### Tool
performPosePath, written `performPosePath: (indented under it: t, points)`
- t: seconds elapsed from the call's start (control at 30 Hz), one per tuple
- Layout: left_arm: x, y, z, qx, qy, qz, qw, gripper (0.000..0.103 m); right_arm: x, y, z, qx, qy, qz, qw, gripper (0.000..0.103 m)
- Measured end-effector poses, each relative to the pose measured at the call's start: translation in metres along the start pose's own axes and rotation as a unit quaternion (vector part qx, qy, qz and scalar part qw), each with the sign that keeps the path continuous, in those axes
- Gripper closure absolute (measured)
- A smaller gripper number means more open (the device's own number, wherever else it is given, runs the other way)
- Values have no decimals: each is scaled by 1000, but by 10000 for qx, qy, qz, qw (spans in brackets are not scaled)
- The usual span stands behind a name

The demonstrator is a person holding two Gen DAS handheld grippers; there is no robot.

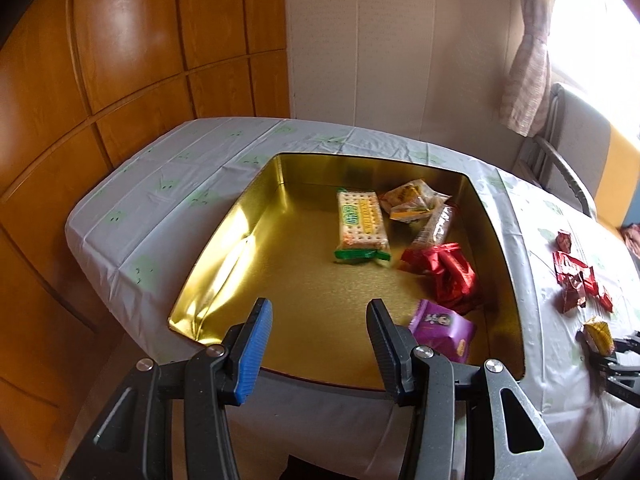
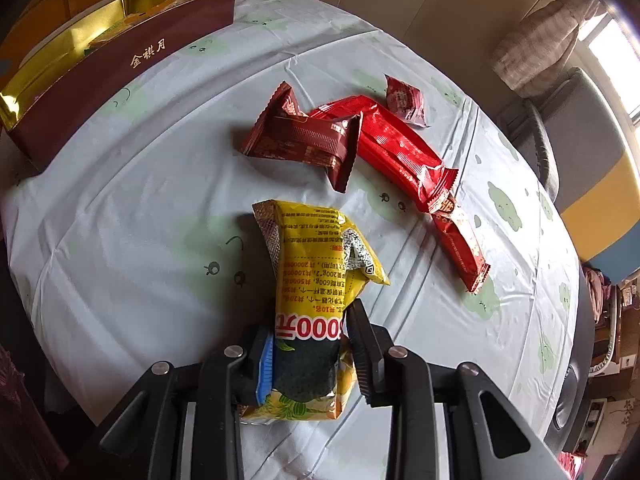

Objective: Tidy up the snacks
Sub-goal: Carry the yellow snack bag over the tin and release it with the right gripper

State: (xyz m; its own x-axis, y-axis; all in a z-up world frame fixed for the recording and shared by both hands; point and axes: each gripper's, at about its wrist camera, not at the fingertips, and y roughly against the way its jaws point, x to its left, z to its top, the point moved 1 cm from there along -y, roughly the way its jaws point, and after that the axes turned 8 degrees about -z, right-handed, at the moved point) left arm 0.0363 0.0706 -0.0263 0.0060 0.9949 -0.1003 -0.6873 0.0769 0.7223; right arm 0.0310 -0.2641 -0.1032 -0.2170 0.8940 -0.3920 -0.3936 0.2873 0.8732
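Note:
An open gold tin (image 1: 224, 240) with a maroon outer wall (image 2: 120, 80) sits on the pale tablecloth. Inside lie a green-ended cracker pack (image 1: 362, 224), yellow packets (image 1: 412, 200), a red packet (image 1: 452, 272) and a purple packet (image 1: 444, 330). My left gripper (image 1: 319, 308) hangs open over the tin's near side with nothing between its fingers. My right gripper (image 2: 310, 328) is shut on a yellow snack packet (image 2: 316, 264), right of the tin; in the left wrist view that packet (image 1: 598, 334) shows at the right edge. Beyond it lie a dark red packet (image 2: 304, 140) and a long red packet (image 2: 400, 148).
Two more red packets (image 2: 460, 248) (image 2: 404, 100) lie on the cloth (image 2: 140, 220). A grey and yellow chair (image 2: 592, 152) stands past the table's right edge. Wooden panelling (image 1: 100, 60) runs close along the table's left side, and a curtain (image 1: 528, 60) hangs by the window.

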Motion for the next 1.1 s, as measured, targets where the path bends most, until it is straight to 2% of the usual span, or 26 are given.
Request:
performPosePath:
  t: [0.23, 0.33, 0.47, 0.87, 0.97, 1.1]
  points:
    - [18, -4, -3, 2, 145, 145, 9998, 53, -6, -3, 12, 206, -430, 126, 9988, 71]
    - [25, -6, -6, 37, 206, 177, 9996, 53, -11, 4, 20, 103, -743, 647, 9951, 71]
    - [30, -7, -8, 48, 265, 198, 9994, 53, 0, 22, 40, -197, -800, 1036, 9912, 71]
    - [36, -5, -6, -50, 299, 208, 9993, 53, 89, 73, 131, -981, -150, 2156, 9714, 71]
    - [36, -2, -5, -89, 290, 209, 9993, 53, 119, 81, 151, -1087, 95, 2256, 9681, 71]
    - [38, 2, -4, -156, 288, 250, 9992, 53, 148, 81, 176, -1207, 396, 2130, 9688, 71]
